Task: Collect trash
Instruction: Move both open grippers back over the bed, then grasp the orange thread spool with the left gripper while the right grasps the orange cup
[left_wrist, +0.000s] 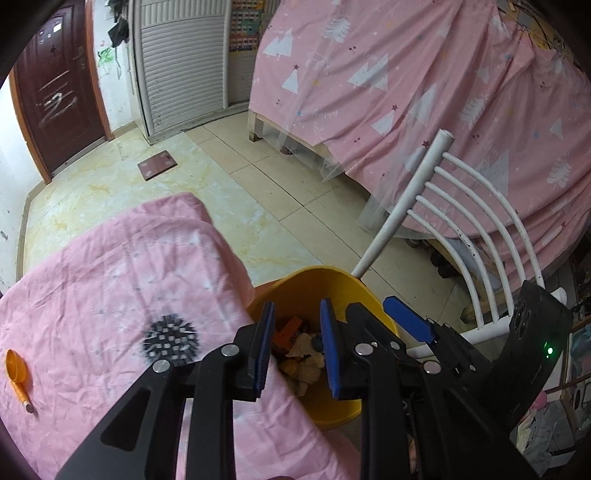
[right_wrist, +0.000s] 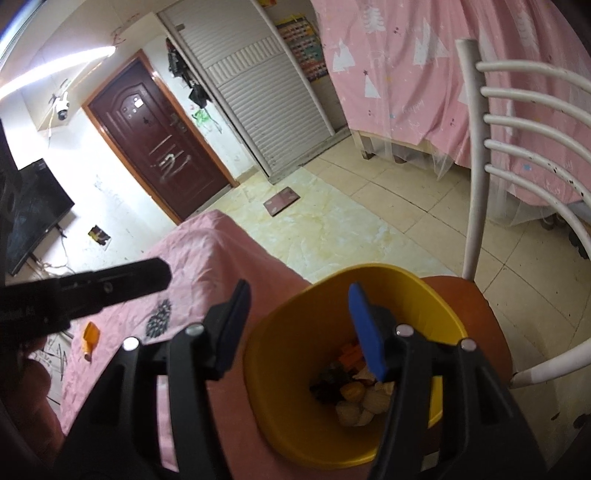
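A yellow bin (left_wrist: 332, 282) (right_wrist: 280, 332) stands on an orange chair seat (right_wrist: 476, 306) beside the pink-covered table (left_wrist: 92, 266) (right_wrist: 207, 243). It holds crumpled paper and other scraps (left_wrist: 303, 363) (right_wrist: 364, 400). My left gripper (left_wrist: 297, 345) is open and empty above the bin's near rim. My right gripper (right_wrist: 299, 328) is open and empty over the bin; one of its blue pads (left_wrist: 408, 319) shows in the left wrist view. An orange scoop (left_wrist: 16, 373) (right_wrist: 90, 334) and a black spiky print (left_wrist: 171, 341) (right_wrist: 160, 317) lie on the table cloth.
A white chair back (left_wrist: 454, 221) (right_wrist: 524, 147) rises right of the bin. A pink-draped bed (left_wrist: 424, 92) (right_wrist: 424, 74) fills the right. A brown door (left_wrist: 55, 96) (right_wrist: 155, 144), a shuttered cabinet (left_wrist: 181, 66), a floor scale (left_wrist: 157, 164) and a TV (right_wrist: 33, 210) lie beyond.
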